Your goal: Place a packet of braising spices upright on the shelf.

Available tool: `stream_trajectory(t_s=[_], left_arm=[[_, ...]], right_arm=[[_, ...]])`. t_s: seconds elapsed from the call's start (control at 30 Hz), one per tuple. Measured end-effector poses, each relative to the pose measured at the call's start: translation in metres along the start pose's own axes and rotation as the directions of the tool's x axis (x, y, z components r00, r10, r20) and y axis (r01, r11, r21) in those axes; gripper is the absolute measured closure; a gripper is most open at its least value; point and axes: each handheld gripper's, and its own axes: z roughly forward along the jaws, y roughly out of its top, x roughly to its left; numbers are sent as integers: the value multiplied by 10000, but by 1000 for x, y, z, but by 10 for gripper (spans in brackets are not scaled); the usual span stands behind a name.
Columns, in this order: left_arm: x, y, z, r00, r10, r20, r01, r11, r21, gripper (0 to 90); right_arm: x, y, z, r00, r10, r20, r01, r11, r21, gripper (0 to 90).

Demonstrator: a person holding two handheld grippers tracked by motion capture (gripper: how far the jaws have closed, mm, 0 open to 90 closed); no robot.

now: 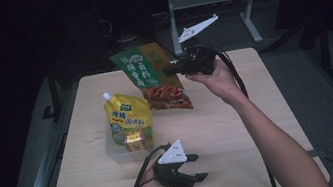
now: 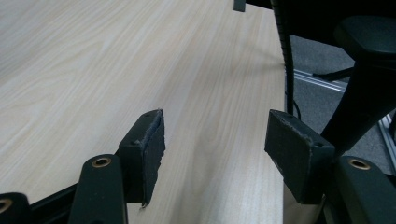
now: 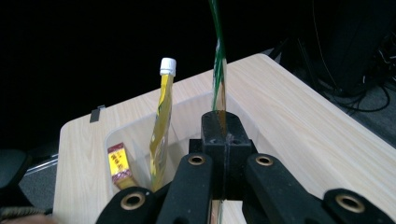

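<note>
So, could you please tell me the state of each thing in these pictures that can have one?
Left tongs: open, nothing between them, low over the wooden table.
Right tongs: shut on the flat green packet, held in the air.
Yellow spouted pouch: white cap on, standing in the clear plastic bin.
Small yellow-and-red box: in the bin, closed or not I cannot tell.
Red snack bag: lying on the table.
</note>
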Motion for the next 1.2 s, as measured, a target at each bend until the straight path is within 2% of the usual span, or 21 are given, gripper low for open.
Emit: stream_trajectory(t_s=[0.27, 0.6, 0.8, 1.2], left_arm=[[-1, -4, 3, 9997, -120, 204, 118, 9999, 79, 362], [-1, -6, 1, 9995, 150, 291, -154, 9998, 142, 358], [-2, -7, -1, 9993, 128, 341, -130, 9999, 71, 353], [-3, -8, -3, 9986, 221, 475, -224, 9997, 57, 351]], right_arm=[[-6, 3, 19, 9995, -60, -313, 58, 9999, -82, 900], [-11, 9, 47, 9972, -88, -739, 90, 10000, 19, 900], [-16, 10, 66, 9940, 12, -1096, -15, 10000, -24, 900], [-22, 9, 103, 9930, 138, -1176, -146, 9999, -60, 900]])
